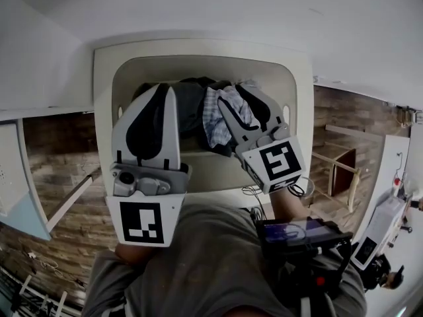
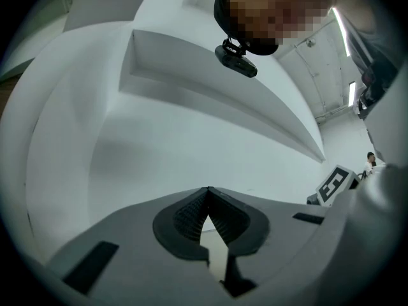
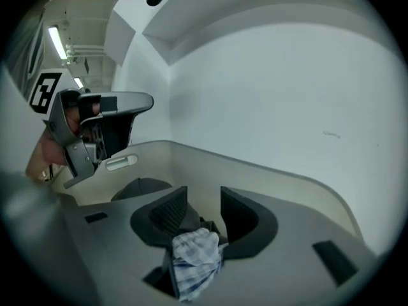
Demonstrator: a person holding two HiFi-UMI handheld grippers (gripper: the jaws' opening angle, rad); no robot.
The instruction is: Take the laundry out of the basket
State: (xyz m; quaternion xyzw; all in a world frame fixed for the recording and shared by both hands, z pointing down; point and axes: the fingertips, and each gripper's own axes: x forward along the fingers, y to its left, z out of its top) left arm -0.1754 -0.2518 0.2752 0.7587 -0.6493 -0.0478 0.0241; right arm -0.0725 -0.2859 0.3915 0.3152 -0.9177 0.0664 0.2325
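Note:
A cream laundry basket (image 1: 198, 50) stands below me, holding a dark garment (image 1: 188, 104) and a blue-and-white plaid cloth (image 1: 218, 117). My left gripper (image 1: 165, 91) hovers over the basket's left half, shut, with nothing between its fingers; the left gripper view has the closed tips (image 2: 208, 190) facing a white wall. My right gripper (image 1: 236, 98) is over the right half with its jaws apart. In the right gripper view (image 3: 204, 193) the plaid cloth (image 3: 194, 260) lies bunched deep between the jaws with dark fabric behind it; the pads do not press on it. The basket's far wall (image 3: 191, 152) shows beyond.
Wood-pattern floor (image 1: 59, 170) lies on both sides of the basket, which stands against a white wall (image 1: 264, 12). A dark device (image 1: 297, 233) hangs at the person's waist. White furniture (image 1: 13, 183) is at the left and equipment (image 1: 377, 236) at the lower right.

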